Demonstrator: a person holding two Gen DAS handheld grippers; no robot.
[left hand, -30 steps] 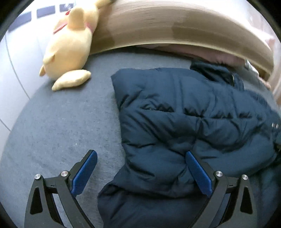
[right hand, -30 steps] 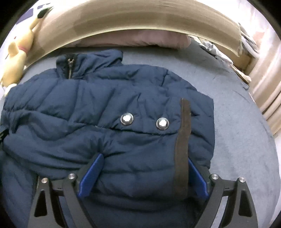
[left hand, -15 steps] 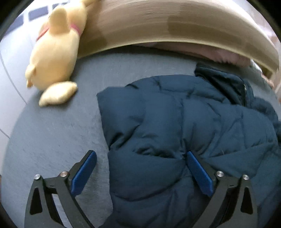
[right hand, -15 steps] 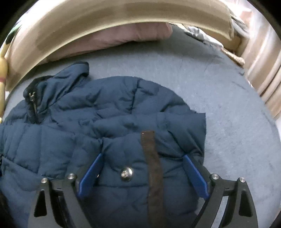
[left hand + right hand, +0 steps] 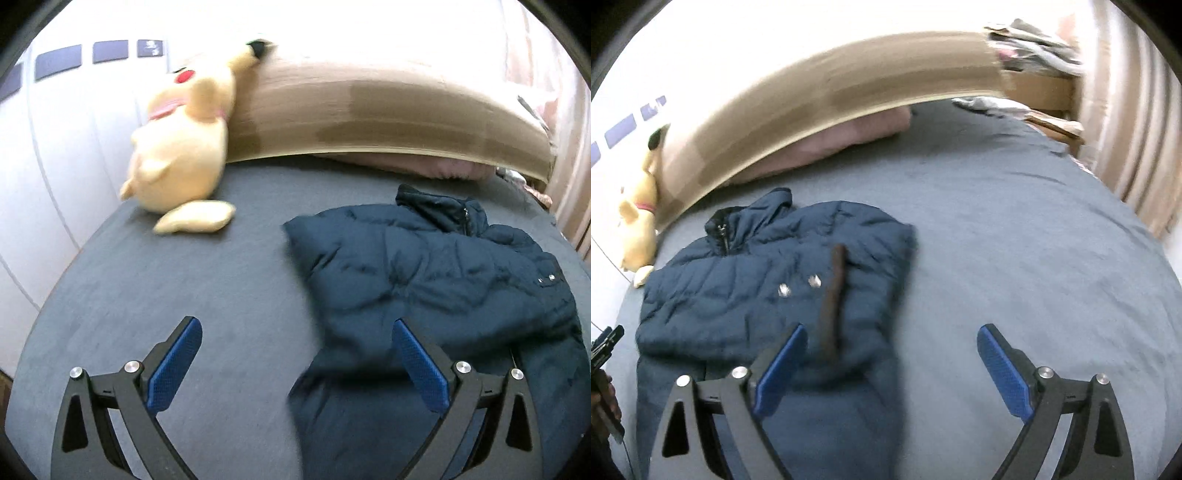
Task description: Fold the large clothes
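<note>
Here the navy padded jacket [image 5: 768, 295] lies on the grey bed [image 5: 1015, 240], collar toward the far headboard [image 5: 369, 125], both sleeves laid across its front. Left tongs [image 5: 295, 365] stand wide apart above the jacket's left edge, gripping nothing. Right tongs [image 5: 890, 369] likewise stand apart, empty, above the jacket's right edge, near a brown strip [image 5: 833, 306] and two metal snaps [image 5: 799, 286]. A yellow plush toy [image 5: 184, 147] rests at the far left against the headboard

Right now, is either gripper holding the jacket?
No: the left gripper and the right gripper both stand open and empty, with the jacket lying loose on the bed.
</note>
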